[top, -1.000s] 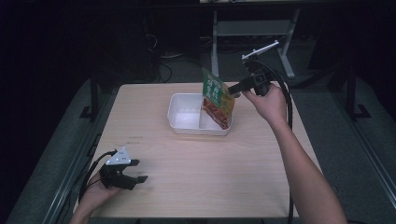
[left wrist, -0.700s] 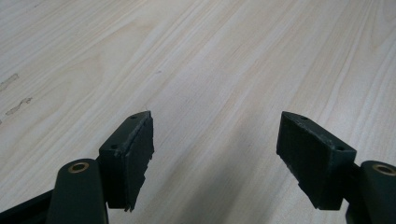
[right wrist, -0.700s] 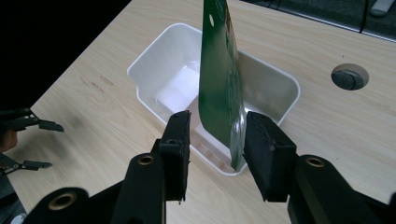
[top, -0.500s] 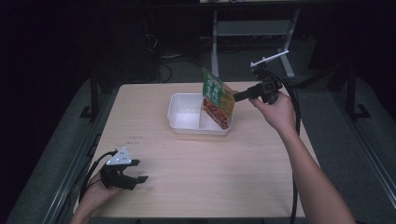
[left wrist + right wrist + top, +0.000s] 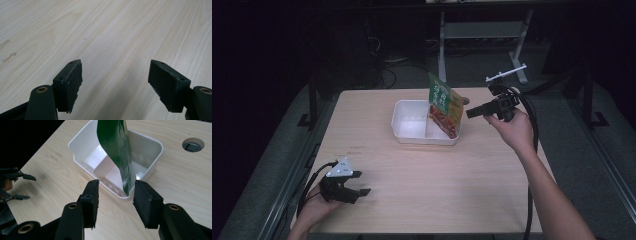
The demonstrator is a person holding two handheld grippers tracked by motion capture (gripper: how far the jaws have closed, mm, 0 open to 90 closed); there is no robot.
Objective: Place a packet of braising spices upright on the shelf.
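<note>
A green food packet (image 5: 445, 104) stands tilted in the right compartment of the white divided tray (image 5: 407, 132), far on the counter (image 5: 452, 185); its print is unreadable. The right gripper (image 5: 471, 113), fingers parted, hangs just right of it. The left gripper (image 5: 360, 183) rests near-left, fingers wide and empty.

Overhead view across table (image 5: 412, 210); right claw camera close on shared white tray (image 5: 75, 147).
</note>
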